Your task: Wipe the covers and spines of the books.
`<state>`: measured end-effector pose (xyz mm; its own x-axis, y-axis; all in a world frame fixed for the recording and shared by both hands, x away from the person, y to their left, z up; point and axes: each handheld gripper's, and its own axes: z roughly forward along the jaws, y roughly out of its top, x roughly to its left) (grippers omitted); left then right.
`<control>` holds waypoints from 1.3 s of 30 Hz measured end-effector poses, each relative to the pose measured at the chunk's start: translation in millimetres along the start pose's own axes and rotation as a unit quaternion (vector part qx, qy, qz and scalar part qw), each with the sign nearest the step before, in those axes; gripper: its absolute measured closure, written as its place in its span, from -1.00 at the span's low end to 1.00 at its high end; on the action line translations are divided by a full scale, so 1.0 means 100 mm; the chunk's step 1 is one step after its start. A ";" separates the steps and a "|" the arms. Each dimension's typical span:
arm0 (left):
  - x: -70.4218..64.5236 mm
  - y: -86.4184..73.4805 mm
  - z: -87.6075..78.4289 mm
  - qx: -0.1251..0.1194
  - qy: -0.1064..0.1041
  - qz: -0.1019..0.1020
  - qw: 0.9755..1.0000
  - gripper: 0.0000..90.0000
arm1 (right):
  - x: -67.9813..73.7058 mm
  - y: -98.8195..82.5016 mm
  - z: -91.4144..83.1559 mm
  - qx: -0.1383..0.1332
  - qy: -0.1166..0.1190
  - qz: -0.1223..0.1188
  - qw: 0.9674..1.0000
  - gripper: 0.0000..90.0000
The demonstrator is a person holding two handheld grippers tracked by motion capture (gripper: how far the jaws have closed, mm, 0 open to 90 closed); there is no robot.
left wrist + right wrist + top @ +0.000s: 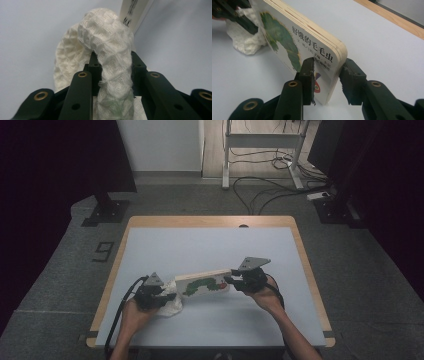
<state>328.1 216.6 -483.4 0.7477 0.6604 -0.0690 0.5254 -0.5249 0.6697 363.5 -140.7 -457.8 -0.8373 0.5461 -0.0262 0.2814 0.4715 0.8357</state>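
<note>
Left tongs clamp a white cloth; right tongs clamp the board book.

Both forearms angle inward; left tool and right tool clamped.

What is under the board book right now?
The book stands on its edge on the table, clamped by the right gripper. The cloth in the left gripper is at its far end; their contact is hidden.
</note>
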 end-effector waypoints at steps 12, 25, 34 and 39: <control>-0.08 0.24 -0.38 -0.035 0.009 0.021 0.999 0.55 | 0.00 0.00 0.00 0.000 0.002 -0.002 1.000 0.42; -0.06 0.19 -0.31 -0.032 0.009 0.015 0.999 0.54 | 0.00 -0.01 0.00 0.000 0.001 -0.002 1.000 0.41; -0.02 0.05 0.00 0.014 0.014 0.011 1.000 0.53 | 0.00 -0.01 0.00 -0.001 0.001 -0.001 1.000 0.41; 0.03 -0.08 0.14 0.016 -0.001 -0.008 1.000 0.52 | 0.01 -0.01 0.00 0.000 0.001 -0.003 1.000 0.41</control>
<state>332.1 214.9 -499.3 0.7400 0.6679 -0.0799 0.5496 -0.5319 0.6442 362.8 -140.8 -458.6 -0.8398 0.5420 -0.0297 0.2768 0.4746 0.8356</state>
